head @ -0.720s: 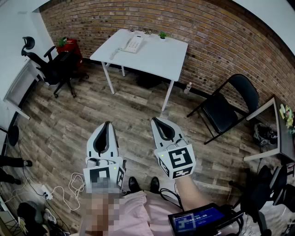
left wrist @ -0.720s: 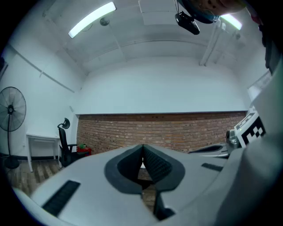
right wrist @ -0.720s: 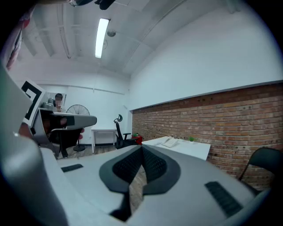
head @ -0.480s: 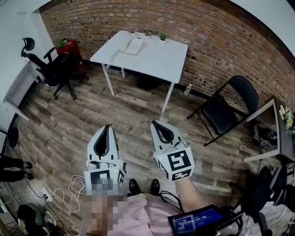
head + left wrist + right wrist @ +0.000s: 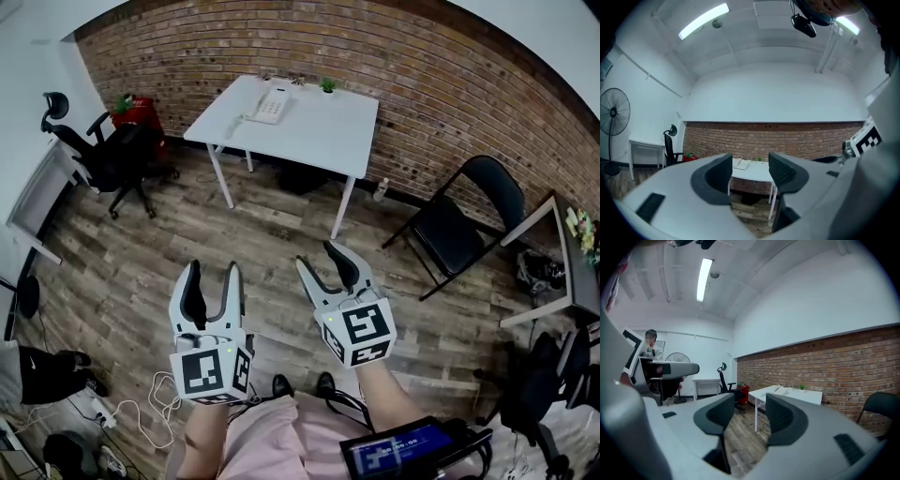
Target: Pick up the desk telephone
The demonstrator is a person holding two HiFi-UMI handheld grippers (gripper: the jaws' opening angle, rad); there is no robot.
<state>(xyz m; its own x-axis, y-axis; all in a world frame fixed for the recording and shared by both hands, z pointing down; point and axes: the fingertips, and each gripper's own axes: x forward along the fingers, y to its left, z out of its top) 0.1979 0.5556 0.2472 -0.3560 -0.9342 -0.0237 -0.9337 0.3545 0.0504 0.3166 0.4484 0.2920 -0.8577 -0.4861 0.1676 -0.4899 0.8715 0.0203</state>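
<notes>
**Left gripper** point(image 5: 213, 272): jaws apart, approx. mid-spread. Nothing btwn pads, nothing held. Carried low in front of body, above grey-brown wood plank floor point(image 5: 131, 253), aimed toward far wall.

**Right gripper** point(image 5: 319, 255): jaws apart to a similar gap, empty. Just beside left gripper, not touching it. Angled a little inward.

**Task item:** white desk telephone point(image 5: 269, 105). Lying flat on white rectangular four-leg table point(image 5: 323, 131), near its far-left corner. Well apart from both grippers, untouched. Visible far off thru the jaw gap in left gripper view.

**Surroundings:**
- Small green potted plant point(image 5: 327, 84) at table's back edge, near telephone, to its right.
- Red brick wall point(image 5: 441, 84) directly behind table.
- Black wheeled office chair w/ headrest point(image 5: 105, 150) left of table. Red object point(image 5: 141, 105) behind it, type not discernible.
- Black folding chair point(image 5: 459, 220) right of table, by the wall.
- White cable point(image 5: 155, 412) looped on floor, lower left.
- Dark flat screen device point(image 5: 403, 448) at lower right, next to person's right forearm.
- Pedestal fan point(image 5: 614, 112) at left edge of left gripper view.
</notes>
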